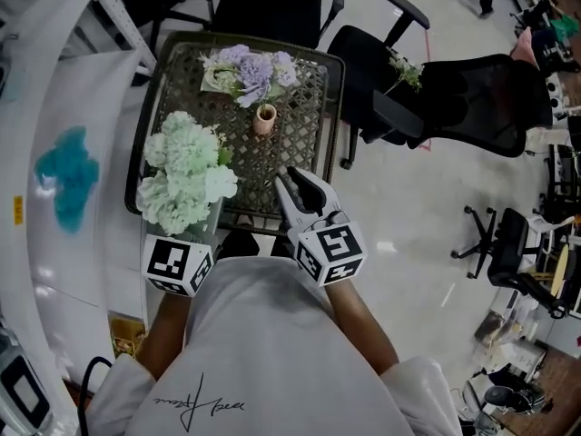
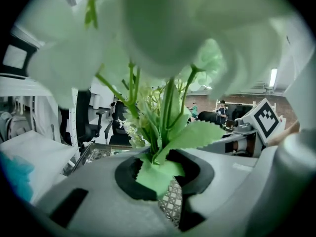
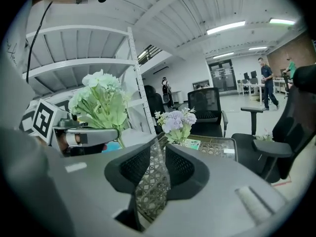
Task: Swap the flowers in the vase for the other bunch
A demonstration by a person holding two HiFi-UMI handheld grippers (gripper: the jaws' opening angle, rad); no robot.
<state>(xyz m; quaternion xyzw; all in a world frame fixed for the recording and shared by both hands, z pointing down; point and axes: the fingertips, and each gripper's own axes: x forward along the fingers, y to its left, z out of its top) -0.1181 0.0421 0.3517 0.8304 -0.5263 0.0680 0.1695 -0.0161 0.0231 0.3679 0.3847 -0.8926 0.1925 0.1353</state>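
The left claw [image 2: 158, 177] is clamped on the stems of the pale green bunch [image 1: 184, 175], blooms up. The right claw [image 1: 292, 180] is parted and empty over the desk's [image 1: 313, 107] near edge. The pink vase [image 1: 264, 118] stands ahead, nearer the right claw, with the purple bunch [image 1: 250, 69] just beyond it.

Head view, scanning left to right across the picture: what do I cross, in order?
teal patch → pale green bunch → small pink vase → right gripper → black office chair. The purple bunch lines up with the vase, so it is left out.
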